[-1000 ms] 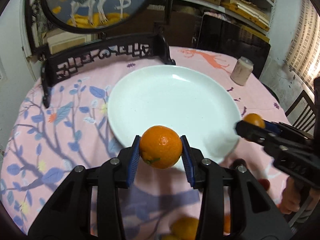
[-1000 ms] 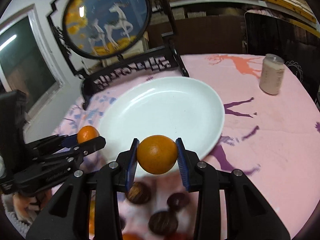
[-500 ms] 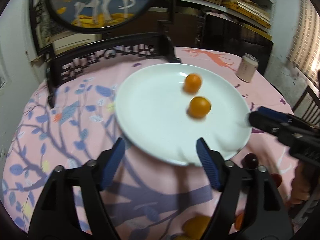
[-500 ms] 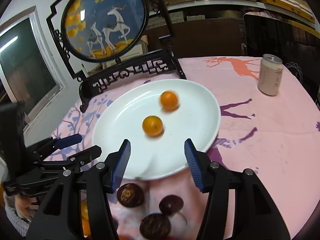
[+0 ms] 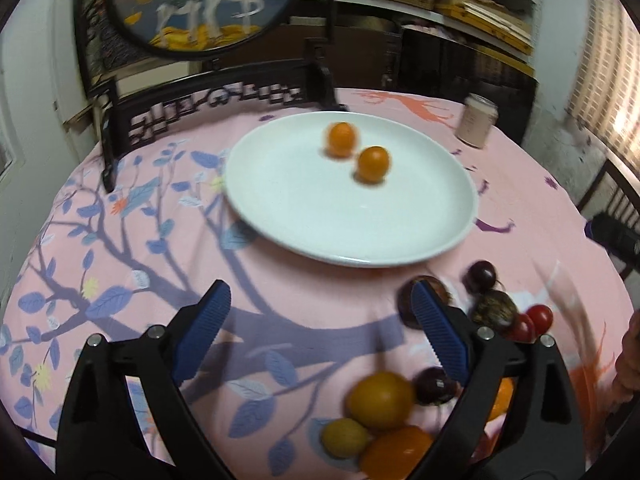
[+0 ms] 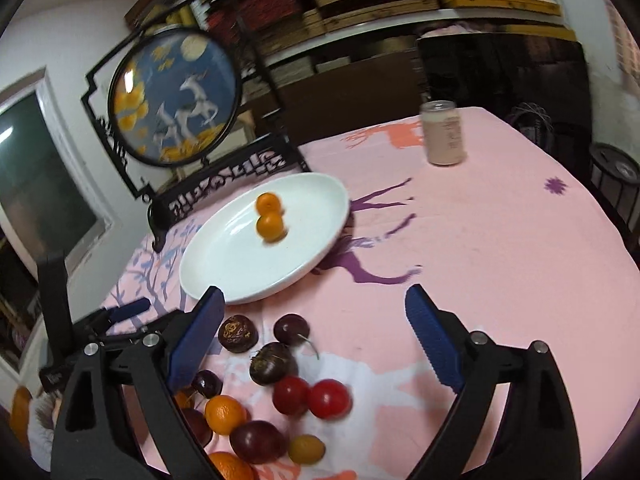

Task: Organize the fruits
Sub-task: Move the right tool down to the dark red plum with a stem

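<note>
Two oranges [image 5: 373, 163] [image 6: 270, 226] lie side by side on the white plate [image 5: 304, 216] [image 6: 224, 272], blurred in both views. My left gripper [image 5: 320, 328] is open and empty, held back from the plate's near edge. My right gripper [image 6: 312, 336] is open and empty above a pile of fruit. The pile holds dark passion fruits [image 6: 238, 333], red tomatoes [image 6: 328, 398], oranges [image 6: 225, 414] and a small yellow fruit [image 6: 306, 449]; it also shows in the left wrist view [image 5: 380, 400]. The left gripper shows at the right wrist view's left edge [image 6: 128, 312].
A pink drink can [image 5: 477, 126] [image 6: 444, 133] stands beyond the plate to the right. A black carved stand with a round deer picture [image 5: 200, 4] [image 6: 176, 96] rises at the table's back. The pink patterned cloth [image 6: 500, 240] covers the round table.
A second ago each gripper held an orange over the plate. Both let go, the oranges landed on the plate, and both grippers have pulled back toward the fruit pile.
</note>
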A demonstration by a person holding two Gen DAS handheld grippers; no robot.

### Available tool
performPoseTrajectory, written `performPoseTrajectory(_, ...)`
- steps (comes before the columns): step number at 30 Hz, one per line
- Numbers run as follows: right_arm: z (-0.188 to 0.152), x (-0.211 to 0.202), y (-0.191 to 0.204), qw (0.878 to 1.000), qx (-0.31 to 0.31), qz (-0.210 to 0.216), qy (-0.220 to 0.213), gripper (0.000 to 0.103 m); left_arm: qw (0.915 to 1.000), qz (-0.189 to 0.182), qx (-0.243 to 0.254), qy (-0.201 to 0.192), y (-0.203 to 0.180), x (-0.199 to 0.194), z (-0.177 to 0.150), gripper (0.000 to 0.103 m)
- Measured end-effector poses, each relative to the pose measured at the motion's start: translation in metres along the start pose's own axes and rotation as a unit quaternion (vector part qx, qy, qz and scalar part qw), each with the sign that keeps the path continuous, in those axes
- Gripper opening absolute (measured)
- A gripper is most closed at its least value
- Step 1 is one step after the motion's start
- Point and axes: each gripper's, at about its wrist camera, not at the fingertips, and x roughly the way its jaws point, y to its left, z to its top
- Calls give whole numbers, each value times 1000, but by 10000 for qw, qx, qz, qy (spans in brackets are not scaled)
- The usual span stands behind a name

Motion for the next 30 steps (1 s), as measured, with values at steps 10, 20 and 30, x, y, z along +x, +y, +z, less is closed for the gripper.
performPoseTrajectory(10, 1, -1, -6, 9999, 131, -46, 32, 92, 9947, 137, 1009, 151, -52, 14, -10, 97)
performPoseTrajectory(20, -1, 3, -9, 9997, 198, -82, 101, 98, 9925, 444, 1023, 493, -56, 40, 0, 100)
performPoseTrajectory(30, -1, 5, -10, 9997, 181, -135, 135, 98, 9941, 556, 372, 855, 2, 39, -3, 101)
